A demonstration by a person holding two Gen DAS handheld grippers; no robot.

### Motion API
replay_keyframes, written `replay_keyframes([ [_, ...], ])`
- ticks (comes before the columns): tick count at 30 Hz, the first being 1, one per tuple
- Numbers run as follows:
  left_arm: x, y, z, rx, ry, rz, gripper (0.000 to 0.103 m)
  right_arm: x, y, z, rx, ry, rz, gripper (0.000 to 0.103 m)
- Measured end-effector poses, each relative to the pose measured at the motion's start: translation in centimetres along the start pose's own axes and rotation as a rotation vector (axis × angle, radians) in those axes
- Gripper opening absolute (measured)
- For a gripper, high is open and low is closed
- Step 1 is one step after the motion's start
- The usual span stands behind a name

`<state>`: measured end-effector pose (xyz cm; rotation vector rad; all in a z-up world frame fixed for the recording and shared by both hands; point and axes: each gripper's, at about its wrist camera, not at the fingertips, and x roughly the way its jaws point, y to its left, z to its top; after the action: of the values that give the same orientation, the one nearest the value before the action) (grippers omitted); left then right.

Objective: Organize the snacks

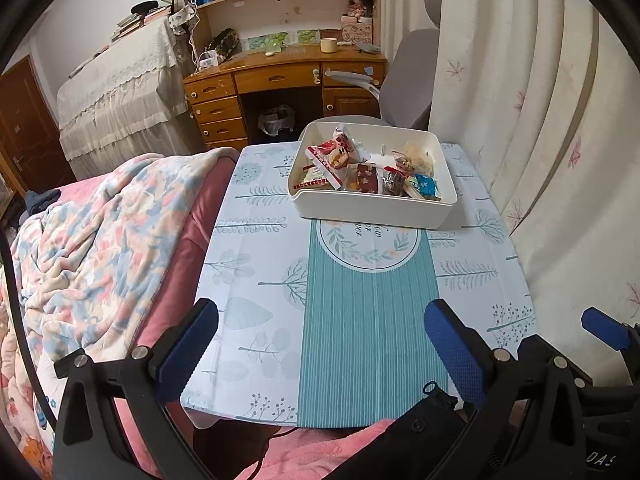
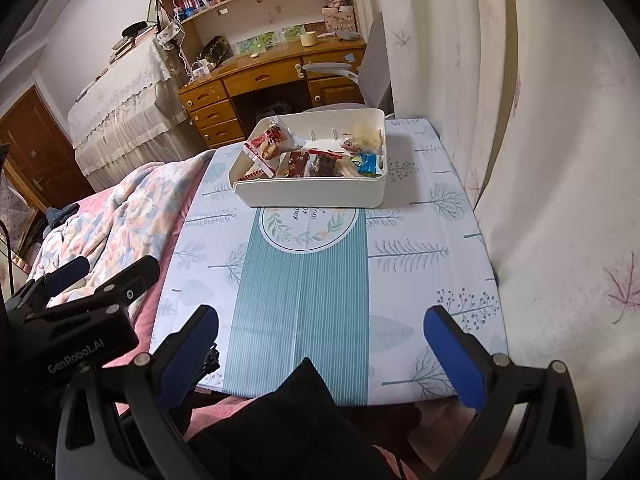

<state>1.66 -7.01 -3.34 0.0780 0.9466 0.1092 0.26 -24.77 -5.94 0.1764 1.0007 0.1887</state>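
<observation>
A white box (image 1: 368, 210) (image 2: 312, 196) stands at the far end of the table and holds several wrapped snacks: a red-and-white packet (image 1: 334, 152) (image 2: 268, 144), a dark brown packet (image 1: 366, 178) (image 2: 298, 164) and a blue one (image 1: 426, 186) (image 2: 368, 162). My left gripper (image 1: 322, 328) is open and empty over the table's near edge, well short of the box. My right gripper (image 2: 322, 332) is open and empty too, beside the left one, which shows at the left of the right wrist view (image 2: 104, 280).
The table wears a cloth with a teal striped runner (image 1: 360, 320) (image 2: 304, 288). A bed with a floral blanket (image 1: 88, 240) lies left. A curtain (image 1: 540, 100) hangs right. A wooden desk (image 1: 280, 80) and grey chair (image 1: 412, 80) stand behind.
</observation>
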Motion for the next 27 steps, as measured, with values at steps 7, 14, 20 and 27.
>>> replay_keyframes([
  [7,0.2,-0.6,0.2,0.014,0.000,-0.001,0.102,0.5,-0.5,0.0,0.010,0.026,-0.001,0.103],
  [14,0.2,-0.7,0.2,0.014,0.001,-0.002,0.102,0.7,-0.8,0.0,0.016,0.037,0.001,0.103],
  [20,0.2,-0.8,0.2,0.013,-0.001,0.000,0.102,0.8,-0.9,-0.2,0.021,0.042,0.000,0.103],
  [27,0.1,-0.9,0.0,0.015,-0.005,0.003,0.102,0.8,-1.1,-0.6,0.026,0.046,0.001,0.103],
])
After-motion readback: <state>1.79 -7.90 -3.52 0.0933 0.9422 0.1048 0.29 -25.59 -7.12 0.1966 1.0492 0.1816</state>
